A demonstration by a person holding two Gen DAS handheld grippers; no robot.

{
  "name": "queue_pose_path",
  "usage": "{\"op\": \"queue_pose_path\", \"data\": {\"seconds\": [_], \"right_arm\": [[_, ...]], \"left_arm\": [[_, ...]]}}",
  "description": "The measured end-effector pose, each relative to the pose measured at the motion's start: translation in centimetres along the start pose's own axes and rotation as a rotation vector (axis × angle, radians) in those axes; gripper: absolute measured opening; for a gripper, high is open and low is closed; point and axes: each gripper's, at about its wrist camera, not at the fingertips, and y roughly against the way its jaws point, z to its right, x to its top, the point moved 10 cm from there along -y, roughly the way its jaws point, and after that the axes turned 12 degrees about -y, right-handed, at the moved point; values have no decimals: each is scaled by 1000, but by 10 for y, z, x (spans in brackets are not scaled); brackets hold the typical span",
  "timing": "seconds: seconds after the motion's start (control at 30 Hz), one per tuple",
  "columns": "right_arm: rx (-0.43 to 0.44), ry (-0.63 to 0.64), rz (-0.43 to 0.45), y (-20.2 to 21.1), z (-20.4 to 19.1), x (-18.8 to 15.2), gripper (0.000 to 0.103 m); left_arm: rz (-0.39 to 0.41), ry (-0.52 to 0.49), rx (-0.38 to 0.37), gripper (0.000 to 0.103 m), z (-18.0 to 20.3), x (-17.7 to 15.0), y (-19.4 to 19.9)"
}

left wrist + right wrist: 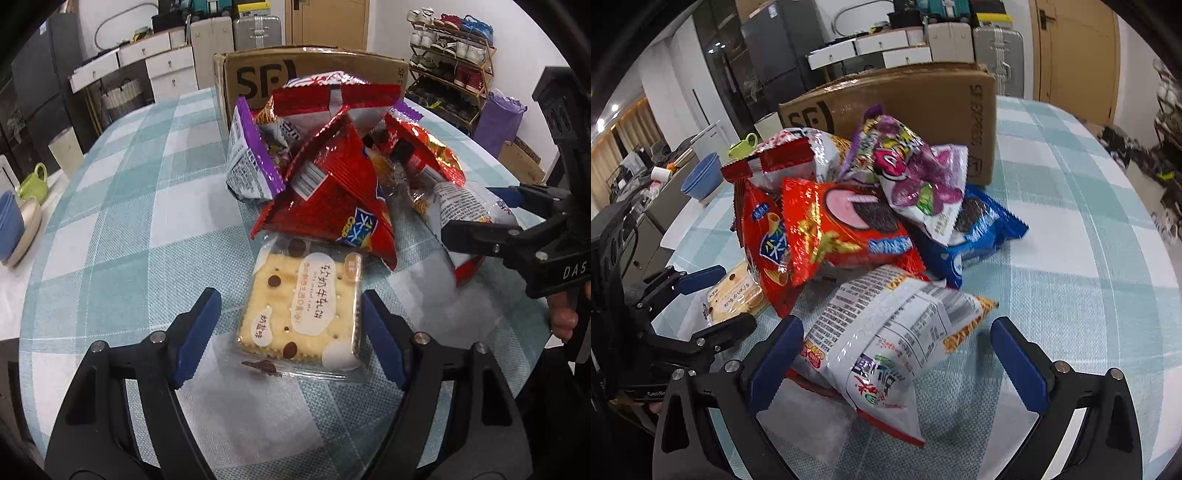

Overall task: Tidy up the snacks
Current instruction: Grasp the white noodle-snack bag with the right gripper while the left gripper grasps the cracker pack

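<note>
A pile of snack bags [332, 147] lies on the checked tablecloth in front of a cardboard box [310, 79]. My left gripper [290, 334] is open, its blue pads on either side of a clear-wrapped cracker pack [301, 314] at the near edge of the pile. My right gripper [897, 365] is open around a white and silver snack bag [886, 339]. The right gripper also shows in the left wrist view [480, 218], open at that bag [461, 206]. The left gripper shows in the right wrist view [713, 299] around the cracker pack [735, 297].
The box [916, 110] stands behind the pile, with red [834, 229], purple [916, 173] and blue [982, 225] bags before it. Blue bowls [11, 225] and a green cup [35, 182] sit at the table's left. A shoe rack [450, 62] stands beyond the table.
</note>
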Motion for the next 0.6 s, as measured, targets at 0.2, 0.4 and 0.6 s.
{"op": "queue_pose_path", "data": {"seconds": [0.2, 0.4, 0.6], "right_arm": [[0, -8, -7, 6, 7, -7, 98], [51, -4, -4, 10, 0, -9, 82], [76, 15, 6, 13, -3, -13, 70]], "left_arm": [[-2, 6, -9, 77, -1, -1, 0], [7, -1, -8, 79, 1, -3, 3], [37, -29, -37, 56, 15, -4, 11]]}}
